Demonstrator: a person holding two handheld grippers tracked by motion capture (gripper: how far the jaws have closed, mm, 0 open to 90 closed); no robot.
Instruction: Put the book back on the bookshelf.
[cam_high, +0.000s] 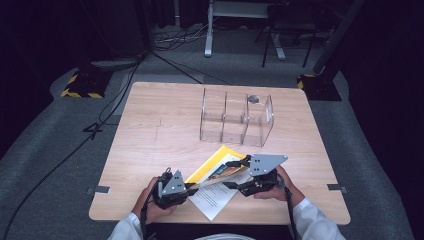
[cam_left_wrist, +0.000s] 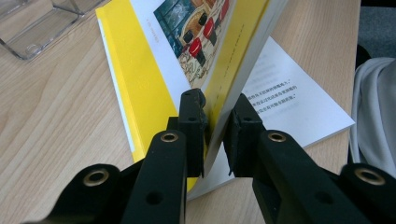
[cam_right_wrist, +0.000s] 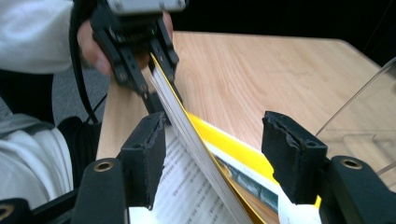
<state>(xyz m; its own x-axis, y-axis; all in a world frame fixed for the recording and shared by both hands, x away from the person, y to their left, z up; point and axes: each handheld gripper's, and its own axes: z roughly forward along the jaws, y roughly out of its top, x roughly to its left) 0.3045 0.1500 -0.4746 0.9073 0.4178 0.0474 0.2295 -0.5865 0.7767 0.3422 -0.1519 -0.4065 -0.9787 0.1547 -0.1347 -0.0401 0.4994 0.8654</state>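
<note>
The left gripper (cam_left_wrist: 215, 135) clamps a lifted sheaf of pages of the yellow book (cam_high: 212, 167) — open at the bench's (cam_high: 150, 135) near edge. The right gripper (cam_right_wrist: 212, 154) straddles the sheaf, jaws wide — a clear organiser (cam_high: 236, 117) stands behind.

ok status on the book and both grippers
Left hand-held gripper shut on lifted pages. Right hand-held gripper open, straddling them. Yellow book open on table. Nothing in the way.

Probably lab: dark curtains, floor cables (cam_high: 125, 85)
</note>
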